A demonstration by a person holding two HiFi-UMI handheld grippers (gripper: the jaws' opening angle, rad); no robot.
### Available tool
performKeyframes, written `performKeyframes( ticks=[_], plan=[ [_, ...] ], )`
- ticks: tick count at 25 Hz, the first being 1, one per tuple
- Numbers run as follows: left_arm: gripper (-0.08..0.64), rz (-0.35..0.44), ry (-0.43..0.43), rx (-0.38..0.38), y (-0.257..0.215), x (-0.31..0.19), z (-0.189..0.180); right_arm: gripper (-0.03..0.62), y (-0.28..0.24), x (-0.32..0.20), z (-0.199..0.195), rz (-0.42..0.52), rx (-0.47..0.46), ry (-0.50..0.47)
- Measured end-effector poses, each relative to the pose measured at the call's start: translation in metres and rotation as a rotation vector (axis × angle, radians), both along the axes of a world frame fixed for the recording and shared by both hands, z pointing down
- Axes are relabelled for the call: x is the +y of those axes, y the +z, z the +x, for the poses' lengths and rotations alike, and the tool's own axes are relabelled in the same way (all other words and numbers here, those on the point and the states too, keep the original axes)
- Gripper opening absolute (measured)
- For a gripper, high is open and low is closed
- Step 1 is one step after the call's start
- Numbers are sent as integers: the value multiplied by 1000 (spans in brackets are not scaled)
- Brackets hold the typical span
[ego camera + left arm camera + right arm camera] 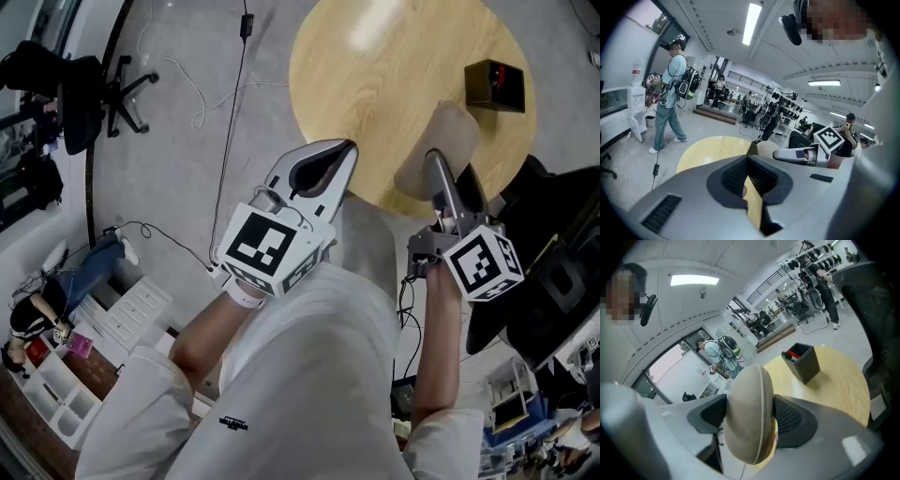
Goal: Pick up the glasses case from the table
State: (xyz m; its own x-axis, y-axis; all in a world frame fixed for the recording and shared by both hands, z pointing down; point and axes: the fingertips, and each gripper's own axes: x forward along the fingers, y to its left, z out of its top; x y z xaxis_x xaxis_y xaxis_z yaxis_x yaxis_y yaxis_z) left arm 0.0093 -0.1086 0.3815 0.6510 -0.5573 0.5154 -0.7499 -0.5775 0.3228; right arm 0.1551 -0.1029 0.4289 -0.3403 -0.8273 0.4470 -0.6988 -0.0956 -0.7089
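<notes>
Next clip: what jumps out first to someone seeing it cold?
The beige glasses case, clamped between the fingers of the right gripper at the near edge of the round wooden table. Next, the left gripper, shut and empty beside it, and a black box at the table's far side.

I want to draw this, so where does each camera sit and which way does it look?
Head view: on the person's head, looking steeply down at the table; shows both arms, the shut left tool and the right tool gripping the case.
Left gripper view: on the left tool, looking along its shut jaws across the table; the right tool shows at right.
Right gripper view: on the right tool, looking along its jaws, clamped on the case, toward the box.
Shared: all three show the table and case.
</notes>
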Motion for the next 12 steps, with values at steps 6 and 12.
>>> performKeyframes(
  ticks=[6,12],
  plan=[
    [8,24,-2,12,-21,3,4,330,-30,1,11,46,24,8],
    [7,54,0,27,-46,11,4,330,-61,12,24,93,42,42]
  ],
)
